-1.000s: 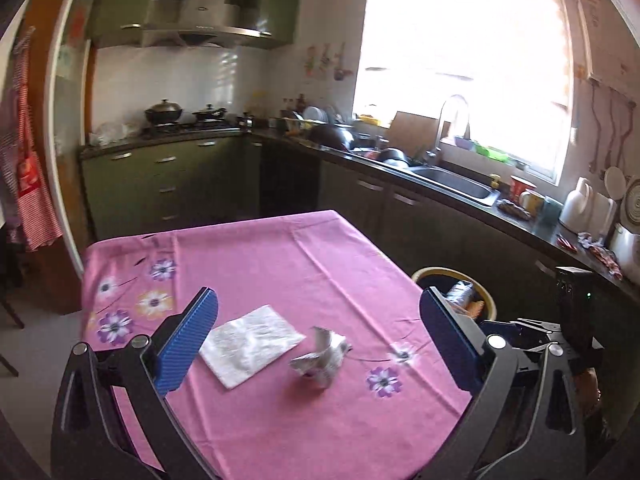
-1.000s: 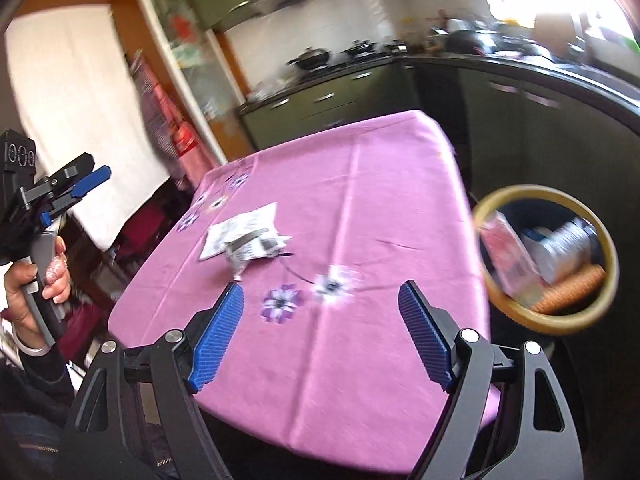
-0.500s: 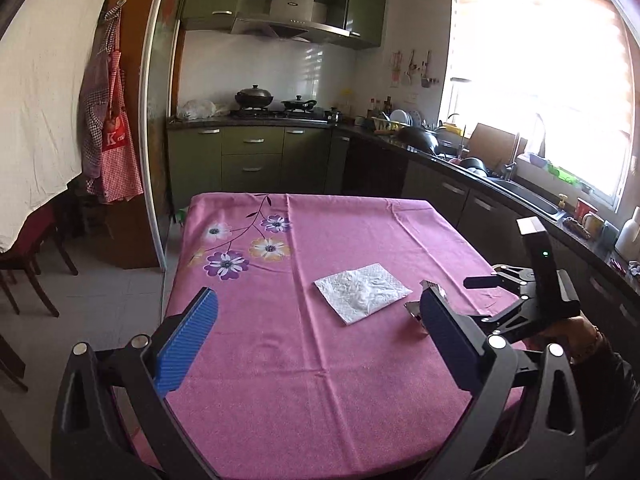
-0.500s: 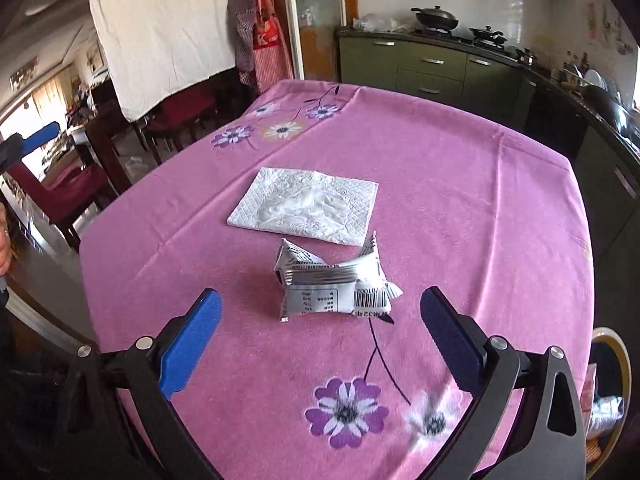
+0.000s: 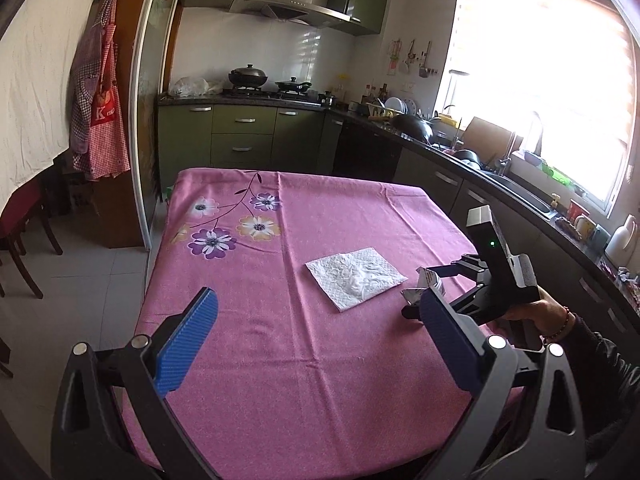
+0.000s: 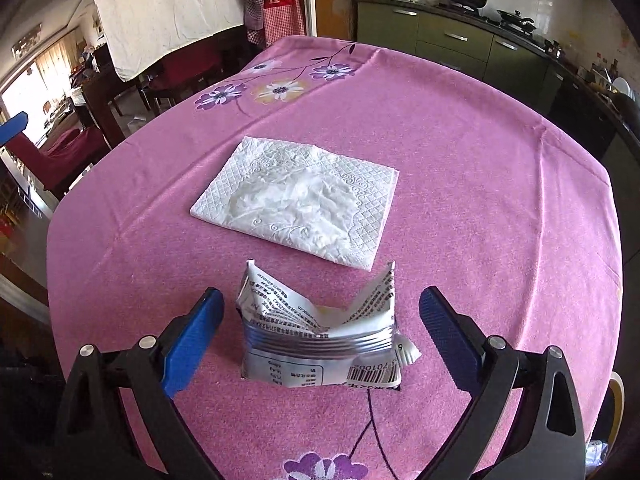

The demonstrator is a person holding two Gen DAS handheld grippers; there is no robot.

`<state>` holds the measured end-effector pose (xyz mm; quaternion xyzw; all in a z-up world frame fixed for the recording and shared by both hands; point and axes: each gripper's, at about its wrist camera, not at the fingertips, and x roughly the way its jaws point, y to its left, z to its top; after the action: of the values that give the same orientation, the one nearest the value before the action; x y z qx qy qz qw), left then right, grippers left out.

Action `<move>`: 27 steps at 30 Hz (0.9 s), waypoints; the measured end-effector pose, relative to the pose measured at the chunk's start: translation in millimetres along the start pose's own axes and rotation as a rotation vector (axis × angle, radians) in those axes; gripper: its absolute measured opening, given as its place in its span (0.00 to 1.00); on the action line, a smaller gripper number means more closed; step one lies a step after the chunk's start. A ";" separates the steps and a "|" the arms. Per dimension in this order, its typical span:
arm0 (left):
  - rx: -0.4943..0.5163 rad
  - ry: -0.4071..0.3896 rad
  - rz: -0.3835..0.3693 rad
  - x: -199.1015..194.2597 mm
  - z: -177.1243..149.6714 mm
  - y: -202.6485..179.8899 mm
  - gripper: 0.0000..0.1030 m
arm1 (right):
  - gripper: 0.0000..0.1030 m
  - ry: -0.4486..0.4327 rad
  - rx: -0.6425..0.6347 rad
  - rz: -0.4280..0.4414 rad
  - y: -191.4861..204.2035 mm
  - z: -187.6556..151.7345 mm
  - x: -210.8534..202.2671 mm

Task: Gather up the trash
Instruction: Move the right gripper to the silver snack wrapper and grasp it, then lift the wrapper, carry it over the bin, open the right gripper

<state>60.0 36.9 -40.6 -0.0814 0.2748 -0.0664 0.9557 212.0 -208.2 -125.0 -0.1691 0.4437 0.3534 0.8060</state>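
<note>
Since half a second ago my right gripper [image 6: 320, 320] has closed in on the crumpled wrapper [image 6: 318, 336], which now sits between its blue pads, jaws spread wide and neither pad touching it. That wrapper lies on the pink tablecloth [image 6: 480, 184], just on my side of the white napkin [image 6: 298, 200] and apart from it. From the left wrist view I see my left gripper [image 5: 316, 340] hanging wide open above the cloth's near edge, holding nothing, with the napkin [image 5: 356, 278] beyond it. My right hand [image 5: 536, 314] grips its tool just right of the napkin, the wrapper [image 5: 426, 284] partly hidden there.
</note>
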 end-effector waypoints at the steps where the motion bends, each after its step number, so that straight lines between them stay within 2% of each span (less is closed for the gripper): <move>1: -0.005 0.002 0.001 0.8 -0.3 1.7 0.93 | 0.94 0.000 -0.003 0.000 1.6 0.9 0.8; 3: -0.012 0.007 0.001 2.0 -0.6 4.3 0.93 | 0.92 0.005 -0.007 0.002 3.3 3.3 4.0; 8: -0.020 0.020 0.000 5.3 -2.6 8.0 0.93 | 0.78 0.023 -0.006 -0.003 5.8 4.9 6.8; 14: -0.027 0.036 -0.010 8.8 -3.7 8.4 0.93 | 0.66 0.024 0.006 -0.005 4.8 5.1 3.4; 27: -0.009 0.043 -0.028 11.8 -4.2 0.1 0.93 | 0.64 -0.029 0.041 0.003 3.1 -11.1 -34.6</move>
<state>67.7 34.5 -50.2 -0.0881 0.2943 -0.0801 0.9483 190.8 -227.1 -102.1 -0.1468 0.4392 0.3482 0.8151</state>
